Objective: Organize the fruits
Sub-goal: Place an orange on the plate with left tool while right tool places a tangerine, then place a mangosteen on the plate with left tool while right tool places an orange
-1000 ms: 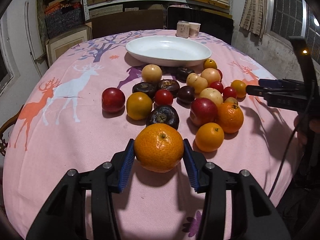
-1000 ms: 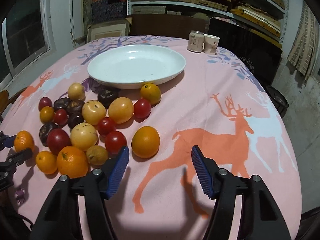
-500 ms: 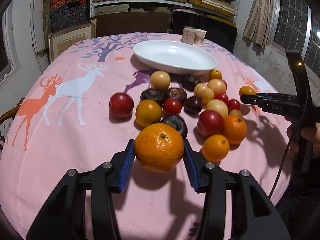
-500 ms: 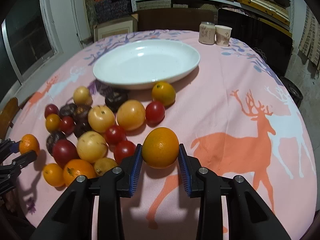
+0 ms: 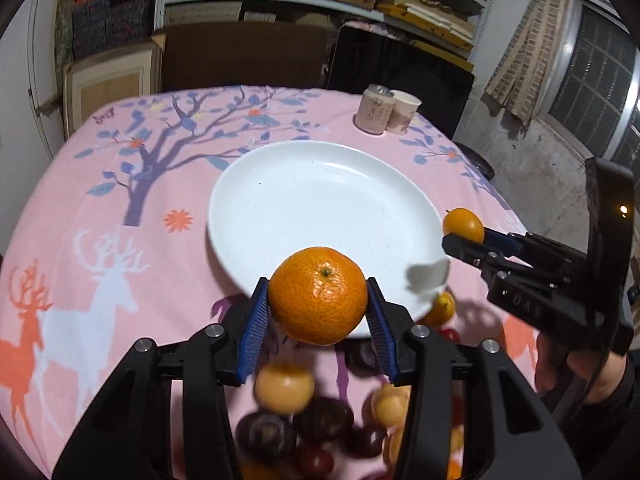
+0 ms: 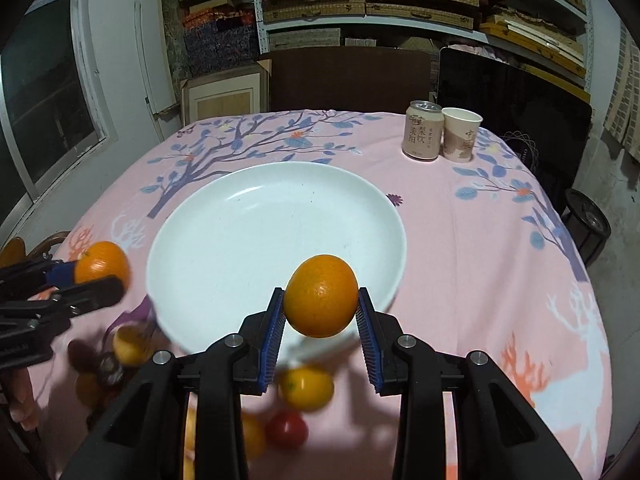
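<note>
1. Tangerine (image 5: 318, 295): dimpled orange skin, green stem dot facing up, pinched between blue pads at centre frame, raised over the plate's near rim.
2. Orange (image 6: 321, 295): smooth, egg-shaped, likewise pinched, lower centre.
3. Plate (image 6: 224, 240): white, shallow, oval, mid-frame.
4. Loose fruit (image 5: 304, 420): blurred yellow, dark purple and red pieces along the bottom.

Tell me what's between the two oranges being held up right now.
In the right wrist view, the white plate lies between the left hand-held gripper's orange and the right hand-held gripper's orange; the plate is empty.
</note>
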Available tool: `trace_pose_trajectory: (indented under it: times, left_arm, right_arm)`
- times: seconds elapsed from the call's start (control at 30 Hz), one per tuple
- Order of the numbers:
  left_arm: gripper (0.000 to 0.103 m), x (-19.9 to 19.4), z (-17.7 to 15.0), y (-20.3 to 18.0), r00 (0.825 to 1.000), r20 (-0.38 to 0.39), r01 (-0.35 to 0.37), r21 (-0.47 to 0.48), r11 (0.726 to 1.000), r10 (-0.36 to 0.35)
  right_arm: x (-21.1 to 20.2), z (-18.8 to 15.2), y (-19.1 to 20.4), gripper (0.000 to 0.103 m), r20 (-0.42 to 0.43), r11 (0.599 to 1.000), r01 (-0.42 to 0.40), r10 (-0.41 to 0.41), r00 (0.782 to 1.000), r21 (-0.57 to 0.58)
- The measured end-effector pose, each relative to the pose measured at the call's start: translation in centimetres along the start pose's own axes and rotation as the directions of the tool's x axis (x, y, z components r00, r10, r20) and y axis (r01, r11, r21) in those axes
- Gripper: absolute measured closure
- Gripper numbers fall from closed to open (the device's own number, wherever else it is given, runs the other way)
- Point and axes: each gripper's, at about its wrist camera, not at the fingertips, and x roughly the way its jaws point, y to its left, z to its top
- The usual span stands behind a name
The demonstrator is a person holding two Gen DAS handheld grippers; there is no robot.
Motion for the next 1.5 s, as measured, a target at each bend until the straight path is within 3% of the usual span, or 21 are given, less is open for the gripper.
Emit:
trace_pose_trajectory:
  times: [0.17,0.2,0.23,0.27,0.4,0.53,0.73,0.93,1.03,1.13,1.27,1.33,1.37,1.47,1.5]
  left_arm:
    - [0.057,5.5,1.9,0.9,0.997,-0.076,-0.027,-0.032,0.999,0.024]
    - [0.057,6.2,2.1,1.4,0.996,-0.090,-0.027,-0.053,0.998,0.022]
    - [0.056,6.7,2.2,2.0,0.995,-0.099,-0.033,-0.073,0.997,0.026]
    - [0.054,6.7,2.3,2.3,0.995,-0.096,-0.034,-0.084,0.996,0.026]
    - [0.032,4.3,2.4,3.5,0.999,-0.019,-0.041,-0.106,0.993,0.040]
    - [0.031,0.5,1.5,4.1,1.000,0.030,0.005,-0.144,0.989,-0.001]
    - [0.029,-5.3,-4.1,2.7,0.999,0.046,-0.001,-0.041,0.999,0.003]
    - [0.026,-9.2,-11.7,2.2,0.995,0.038,-0.090,0.072,0.993,0.088]
    - [0.025,-9.6,-14.2,3.1,0.992,0.018,-0.125,0.070,0.990,0.124]
    - [0.025,-9.4,-15.7,3.0,0.997,-0.012,-0.077,0.055,0.996,0.078]
    - [0.028,-8.8,-17.7,0.0,0.999,-0.033,-0.017,0.130,0.991,0.022]
    - [0.038,-8.1,-18.5,-1.6,0.998,-0.054,-0.014,0.180,0.984,0.024]
    - [0.039,-8.1,-18.7,-1.9,0.999,-0.029,-0.022,0.190,0.982,0.028]
    - [0.059,-7.6,-18.3,-2.0,0.999,-0.027,-0.039,0.178,0.983,0.044]
    - [0.059,-7.3,-18.2,-1.9,0.998,-0.033,-0.038,0.173,0.984,0.044]
  right_arm:
    - [3.8,1.7,0.8,0.066,-0.021,0.999,0.018,-0.019,1.000,-0.041]
    - [4.2,1.9,1.0,0.062,-0.018,0.998,0.028,-0.029,0.999,-0.059]
    - [4.2,2.1,1.2,0.046,-0.004,0.996,0.043,-0.044,0.999,-0.073]
    - [3.8,2.1,1.3,0.040,0.021,0.995,0.056,-0.054,0.998,-0.079]
    - [2.0,1.9,1.3,0.040,0.066,0.996,0.052,-0.047,0.997,-0.075]
    - [-0.1,0.9,0.8,0.040,0.068,0.997,0.064,-0.061,0.996,-0.039]
    - [-4.6,-3.5,0.4,0.037,0.050,0.999,0.013,-0.015,0.999,0.034]
    - [-8.5,-9.5,1.3,0.037,0.031,0.999,-0.040,0.039,0.999,0.031]
    - [-9.7,-11.9,1.8,0.037,0.035,0.997,-0.065,0.064,0.997,0.035]
    - [-10.1,-13.6,2.0,0.037,0.028,0.996,-0.075,0.073,0.997,0.051]
    - [-10.6,-15.1,2.1,0.037,0.020,0.996,-0.071,0.070,0.997,0.057]
    - [-11.0,-15.6,2.1,0.037,0.023,0.996,-0.064,0.063,0.998,0.057]
    - [-11.0,-15.8,2.1,0.037,0.022,0.997,-0.061,0.060,0.998,0.056]
    - [-11.0,-15.9,1.8,0.037,0.015,0.996,-0.059,0.058,0.998,0.059]
    - [-10.9,-16.0,1.8,0.037,0.012,0.996,-0.060,0.060,0.998,0.060]
